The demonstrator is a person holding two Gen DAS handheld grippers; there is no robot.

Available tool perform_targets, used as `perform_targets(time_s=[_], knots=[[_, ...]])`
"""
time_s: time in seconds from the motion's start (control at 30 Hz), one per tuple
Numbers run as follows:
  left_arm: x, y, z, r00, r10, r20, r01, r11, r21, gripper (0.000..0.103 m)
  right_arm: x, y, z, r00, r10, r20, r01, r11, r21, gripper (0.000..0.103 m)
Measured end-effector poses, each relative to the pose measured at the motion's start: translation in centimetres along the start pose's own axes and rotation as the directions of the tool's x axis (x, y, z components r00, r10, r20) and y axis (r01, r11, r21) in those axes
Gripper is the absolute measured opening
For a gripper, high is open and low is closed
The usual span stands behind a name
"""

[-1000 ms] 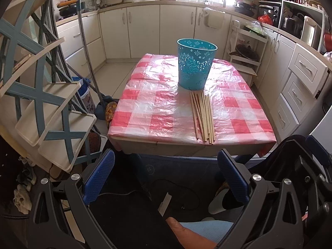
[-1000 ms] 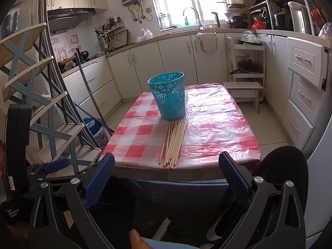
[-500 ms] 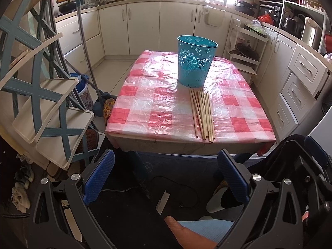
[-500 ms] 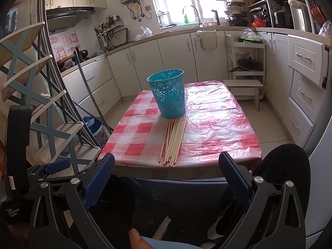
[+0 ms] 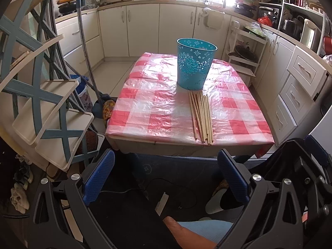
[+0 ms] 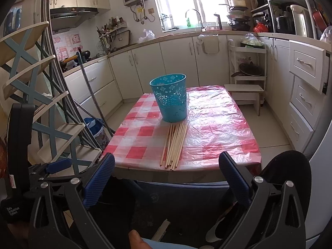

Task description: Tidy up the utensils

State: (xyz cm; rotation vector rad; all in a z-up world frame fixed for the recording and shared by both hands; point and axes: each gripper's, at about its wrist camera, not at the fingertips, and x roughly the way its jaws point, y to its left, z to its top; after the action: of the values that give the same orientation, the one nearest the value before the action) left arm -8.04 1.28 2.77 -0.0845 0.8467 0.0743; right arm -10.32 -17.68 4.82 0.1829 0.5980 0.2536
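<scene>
Both hand-held grippers are hanging back off the near edge of the surface (image 5: 145, 95), jaws spread wide and holding nothing. The left hand-held gripper (image 5: 166, 176) and the right hand-held gripper (image 6: 166, 178) are both well short of anything they could grab. What matters for the next move: the bundle of wooden chopsticks (image 5: 200, 116) lies flat on the checked cloth, straight ahead and above both grippers in view. Its long axis runs pretty much away from the person, near ends close to the front edge of the surface, far ends right up at the base of the teal basket (image 5: 195, 64). In the left view the sticks sit a bit right of centre. In the right view the same chopsticks (image 6: 175, 145) sit near centre and lean slightly, fanning apart at the near ends. My guess is the right one has the straighter line in, though honestly neither is clearly nearer. Since the sticks point along the reach, the fingers would close across them without much wrist twist. The basket stands upright, open end up, just beyond the sticks, so I'd say lift, tip up, and drop in.
</scene>
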Motion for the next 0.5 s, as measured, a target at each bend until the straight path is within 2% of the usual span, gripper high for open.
perform_targets(time_s=[0.2, 0.27, 0.33, 0.37, 0.4, 0.43, 0.47, 0.5], knots=[[2.5, 1.0, 1.1, 1.000, -0.011, -0.025, 0.011, 1.000, -0.023, 0.095, 2.5, -0.8, 1.3, 1.000, -0.002, 0.004, 0.002, 1.000, 0.001, 0.096], [4.0, 1.7, 1.7, 0.999, -0.002, -0.040, 0.000, 0.999, -0.046, 0.095, 5.8, -2.1, 1.9, 0.997, -0.052, -0.056, 0.050, 0.998, -0.024, 0.096], [5.7, 2.2, 2.4, 0.998, 0.011, -0.067, -0.016, 0.998, -0.068, 0.095, 8.4, -3.1, 1.7, 0.977, -0.139, -0.160, 0.124, 0.987, -0.100, 0.096], [6.4, 2.4, 2.6, 0.997, 0.014, -0.076, -0.020, 0.997, -0.077, 0.095, 10.2, -3.8, 1.8, 0.973, -0.141, -0.185, 0.124, 0.987, -0.103, 0.095], [7.2, 2.6, 3.0, 0.996, 0.018, -0.083, -0.025, 0.996, -0.086, 0.095, 12.1, -4.4, 1.7, 0.968, -0.146, -0.206, 0.125, 0.986, -0.111, 0.093], [7.9, 2.7, 3.3, 0.996, 0.023, -0.088, -0.031, 0.995, -0.093, 0.095, 13.8, -4.9, 1.7, 0.962, -0.148, -0.229, 0.123, 0.985, -0.122, 0.085], [8.6, 2.7, 3.6, 0.995, 0.028, -0.094, -0.037, 0.995, -0.096, 0.095, 14.8, -5.0, 1.6, 0.966, -0.119, -0.227, 0.098, 0.990, -0.101, 0.077], [9.1, 2.8, 3.8, 0.995, 0.031, -0.097, -0.040, 0.994, -0.098, 0.095, 16.3, -5.2, 1.4, 0.965, -0.103, -0.241, 0.083, 0.992, -0.091, 0.073]])
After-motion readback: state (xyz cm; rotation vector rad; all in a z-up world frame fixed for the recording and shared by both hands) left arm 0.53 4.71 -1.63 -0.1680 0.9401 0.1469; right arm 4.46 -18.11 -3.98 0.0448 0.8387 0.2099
